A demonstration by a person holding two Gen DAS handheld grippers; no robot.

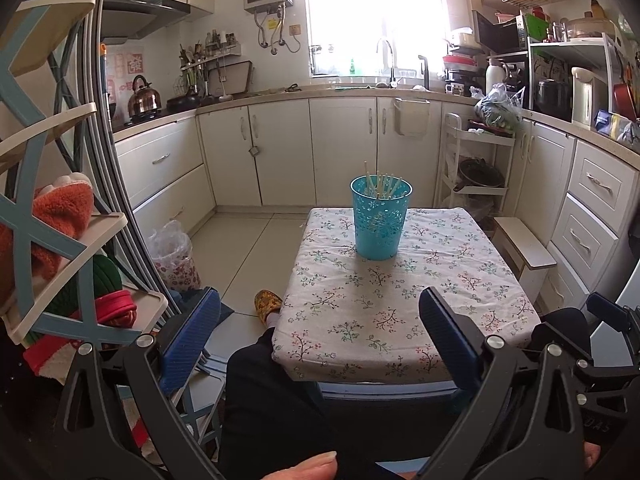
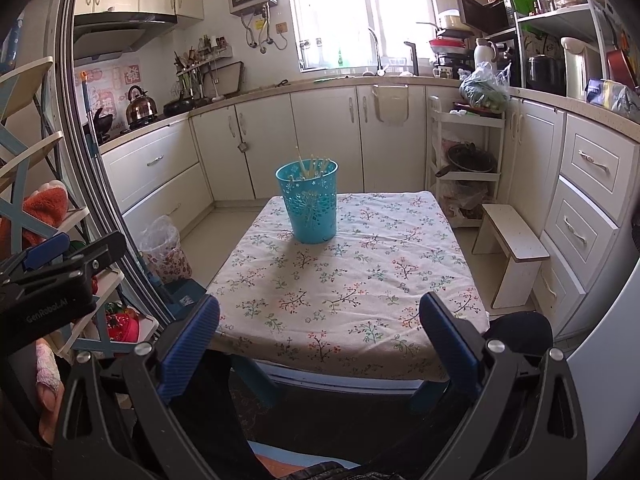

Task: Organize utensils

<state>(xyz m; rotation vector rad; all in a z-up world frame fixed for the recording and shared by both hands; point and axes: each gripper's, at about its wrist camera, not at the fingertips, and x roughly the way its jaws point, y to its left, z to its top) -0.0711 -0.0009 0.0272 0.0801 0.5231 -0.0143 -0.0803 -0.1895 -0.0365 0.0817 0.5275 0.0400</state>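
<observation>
- Left gripper (image 1: 320, 328) and right gripper (image 2: 320, 328) both hung empty, fingers apart.
- Chopsticks (image 1: 380, 184) stood in cup (image 1: 380, 224), 12 o'clock on table (image 1: 400, 320).
- Advice: approach from above, pinch one stick near its top.

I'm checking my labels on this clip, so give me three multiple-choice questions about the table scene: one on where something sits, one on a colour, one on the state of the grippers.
1. Where do the chopsticks stand?
A. Flat on the cloth
B. In the cup
C. On the stool

2. What colour is the cup?
A. Turquoise
B. Red
C. White

3. How are the left gripper and right gripper?
A. Both open and empty
B. Both clamped on chopsticks
C. One holding the cup

B: sticks poke above its rim.
A: its perforated wall is turquoise.
A: fingers are wide apart, nothing between.
</observation>
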